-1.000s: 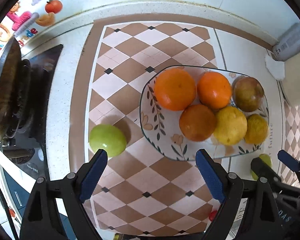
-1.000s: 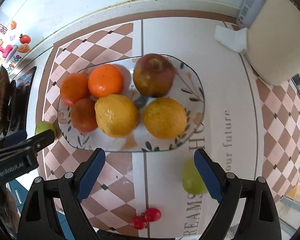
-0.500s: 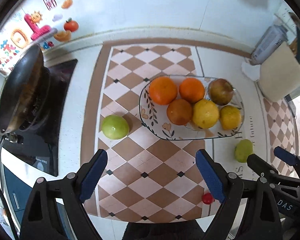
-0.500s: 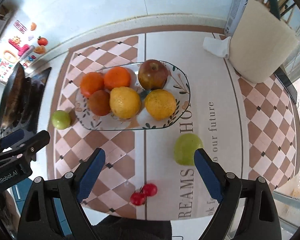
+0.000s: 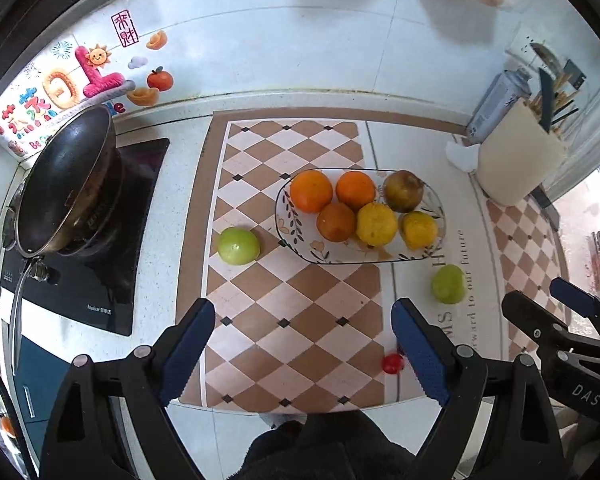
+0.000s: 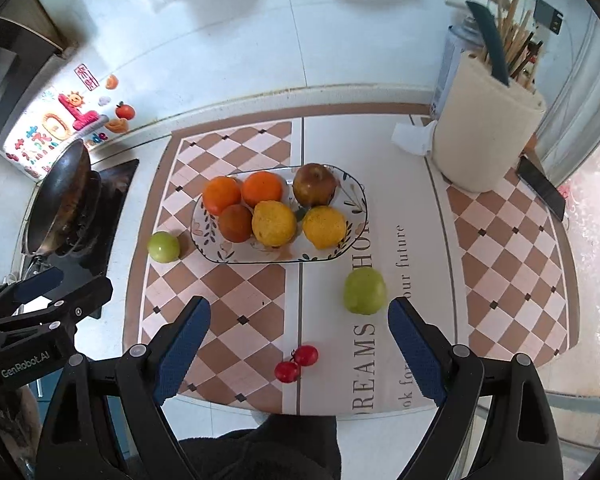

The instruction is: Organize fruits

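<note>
- Since 1 s ago both grippers have pulled back & up from the plate: it filled much of each view then, now it looks small w/ the whole counter visible.
- Left gripper [image 5: 300, 344]: jaws wide apart, holding nothing, hovering over the checkered mat [image 5: 292, 320] on the near side of the plate.
- Right gripper [image 6: 298, 344]: also spread wide, empty, hovering near-side of the plate, a bit to its right.
- Plate [image 6: 216, 254], glass w/ leaf print, sits mid-counter & serves as landmark. On it, six fruits touching: three oranges [image 6: 262, 189] at its left end, two yellow citrus [image 6: 274, 224] along its near edge, one brownish apple [image 6: 314, 185] at its far right.
- Not yet on the plate: a green apple [image 5: 239, 246] just left of it; a second green apple [image 6: 365, 290] near its near-right corner, just ahead of the right gripper's right finger; two small red fruits [image 6: 297, 363], maybe cherry tomatoes, well toward the counter's front edge from the plate.
- Progress, as a judgement: mostly done if the goal is gathering fruit on the plate; approx. three pickups left. Room on the plate looks tight.
- Left of the plate, farther off: a dark wok [image 5: 66, 184] on a cooktop. Right of it: a cream utensil holder [image 6: 484, 140].
</note>
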Action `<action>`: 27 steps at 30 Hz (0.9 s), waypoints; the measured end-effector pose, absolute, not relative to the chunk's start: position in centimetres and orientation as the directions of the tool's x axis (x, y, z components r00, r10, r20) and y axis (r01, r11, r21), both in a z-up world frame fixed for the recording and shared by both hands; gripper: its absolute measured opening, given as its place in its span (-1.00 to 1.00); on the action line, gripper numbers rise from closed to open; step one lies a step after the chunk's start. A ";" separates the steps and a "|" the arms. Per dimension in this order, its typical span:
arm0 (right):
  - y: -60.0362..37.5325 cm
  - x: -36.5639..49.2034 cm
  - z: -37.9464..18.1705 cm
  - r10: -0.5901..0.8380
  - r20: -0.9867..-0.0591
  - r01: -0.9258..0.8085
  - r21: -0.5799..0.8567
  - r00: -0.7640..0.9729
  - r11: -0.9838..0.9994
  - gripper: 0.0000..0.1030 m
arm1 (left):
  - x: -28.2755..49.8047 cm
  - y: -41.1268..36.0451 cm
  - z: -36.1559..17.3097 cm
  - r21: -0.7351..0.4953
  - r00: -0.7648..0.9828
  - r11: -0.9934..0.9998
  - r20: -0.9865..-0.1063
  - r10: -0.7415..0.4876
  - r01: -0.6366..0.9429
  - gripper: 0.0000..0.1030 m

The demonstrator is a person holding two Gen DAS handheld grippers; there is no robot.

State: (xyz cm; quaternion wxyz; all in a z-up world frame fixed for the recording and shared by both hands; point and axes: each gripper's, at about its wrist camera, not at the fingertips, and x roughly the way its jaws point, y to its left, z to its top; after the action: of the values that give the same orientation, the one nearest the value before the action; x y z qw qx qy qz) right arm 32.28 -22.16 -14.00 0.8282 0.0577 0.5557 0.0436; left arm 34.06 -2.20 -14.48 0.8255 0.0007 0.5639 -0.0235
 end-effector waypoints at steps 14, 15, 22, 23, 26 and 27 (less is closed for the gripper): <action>-21.7 29.1 -11.3 0.170 -0.901 -0.030 0.172 0.399 0.985 0.80 | 31.3 -2.7 -12.6 -0.061 0.369 0.997 -0.926 -0.077 0.054 0.75; -21.7 29.0 -11.4 0.173 -0.901 -0.031 0.175 0.397 0.984 0.80 | 31.3 -2.7 -12.7 -0.061 0.367 0.997 -0.927 -0.076 0.052 0.75; -21.9 29.7 -11.5 0.201 -0.892 -0.032 0.206 0.405 0.978 0.80 | 32.1 -2.5 -12.4 -0.067 0.377 0.997 -0.923 -0.076 0.037 0.75; -22.1 29.9 -11.6 0.200 -0.891 -0.027 0.207 0.408 0.978 0.80 | 32.4 -2.5 -12.4 -0.065 0.378 0.997 -0.923 -0.074 0.036 0.75; -23.1 30.7 -12.0 0.188 -0.889 0.001 0.207 0.418 0.978 0.80 | 33.6 -2.4 -13.2 -0.045 0.357 0.998 -0.932 -0.054 0.035 0.98; -23.7 31.0 -12.4 0.182 -0.891 0.015 0.207 0.417 0.978 0.80 | 34.0 -2.3 -13.6 -0.037 0.355 0.999 -0.934 -0.047 0.034 0.98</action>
State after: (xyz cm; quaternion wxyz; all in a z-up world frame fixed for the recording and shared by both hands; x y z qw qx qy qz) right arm 31.03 -23.70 -12.41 0.8367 0.0918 0.5377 0.0498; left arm 34.01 -2.31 -13.58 0.8231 -0.0056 0.5673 -0.0244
